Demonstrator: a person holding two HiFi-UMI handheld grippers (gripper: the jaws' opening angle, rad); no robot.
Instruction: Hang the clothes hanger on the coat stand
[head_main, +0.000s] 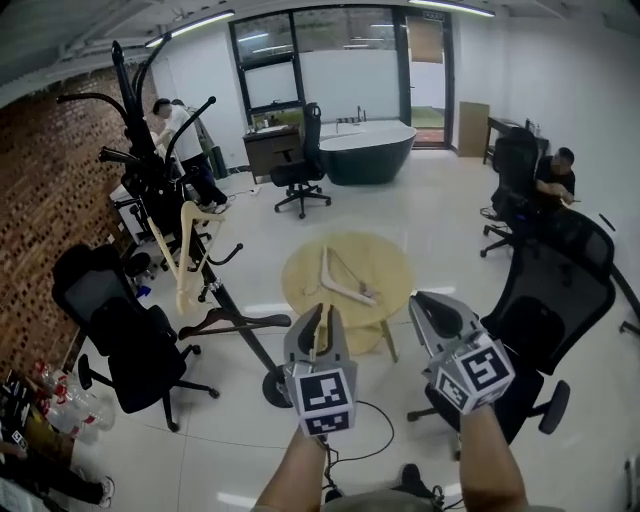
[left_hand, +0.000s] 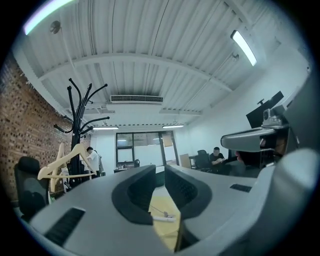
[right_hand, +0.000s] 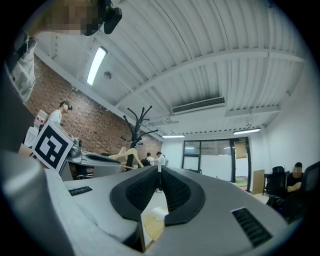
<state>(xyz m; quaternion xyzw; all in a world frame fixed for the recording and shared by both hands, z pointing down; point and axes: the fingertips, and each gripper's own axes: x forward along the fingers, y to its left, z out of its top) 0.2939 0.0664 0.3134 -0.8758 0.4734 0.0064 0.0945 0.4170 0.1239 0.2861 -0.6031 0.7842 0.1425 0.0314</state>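
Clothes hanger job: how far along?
Done: one cream wooden hanger hangs on the black coat stand. In hand: nothing; the left hand-held gripper and right hand-held gripper are empty. Left: the pale wooden clothes hanger lying on the round yellow table needs grasping and hanging.

Two pale hangers (head_main: 347, 283) (head_main: 186, 250), one coat stand (head_main: 150, 190)

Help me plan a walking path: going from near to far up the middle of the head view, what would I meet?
Left gripper → round table with a hanger lying on it → black office chair → bathtub → glass doors.
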